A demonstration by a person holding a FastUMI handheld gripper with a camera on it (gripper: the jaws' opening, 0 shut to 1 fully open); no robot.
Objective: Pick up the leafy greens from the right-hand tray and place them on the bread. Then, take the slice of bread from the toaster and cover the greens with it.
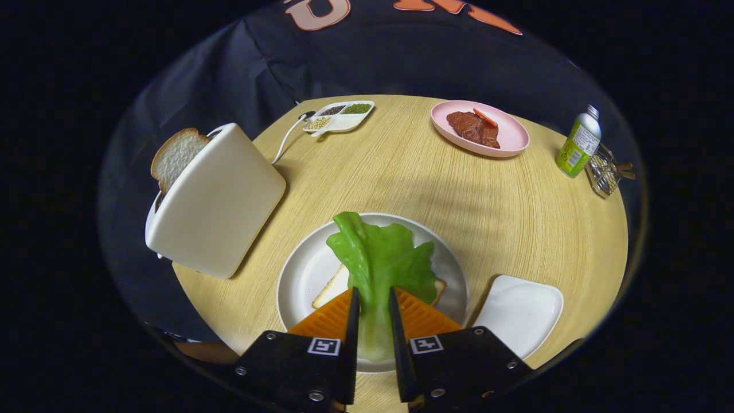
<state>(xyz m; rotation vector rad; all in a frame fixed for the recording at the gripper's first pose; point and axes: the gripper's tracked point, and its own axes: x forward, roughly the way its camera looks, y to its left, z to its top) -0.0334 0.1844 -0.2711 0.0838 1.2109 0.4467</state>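
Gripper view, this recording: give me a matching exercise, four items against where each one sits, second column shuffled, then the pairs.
Column one:
1. green leafy lettuce leaf
2. slice of white bread with brown crust
3. pink round plate of red meat
4. green and white bottle

Column two:
A. beside a small wire basket
B. sticking out of the cream toaster
C. far across the wooden table, beyond the round white plate
D. between the fingers of the gripper, over that plate's bread

Pairs: 1-D, 2-B, 3-C, 4-A

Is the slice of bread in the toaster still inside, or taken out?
Inside: the slice of bread stands up from the toaster slot. The gripper holds the leafy greens.
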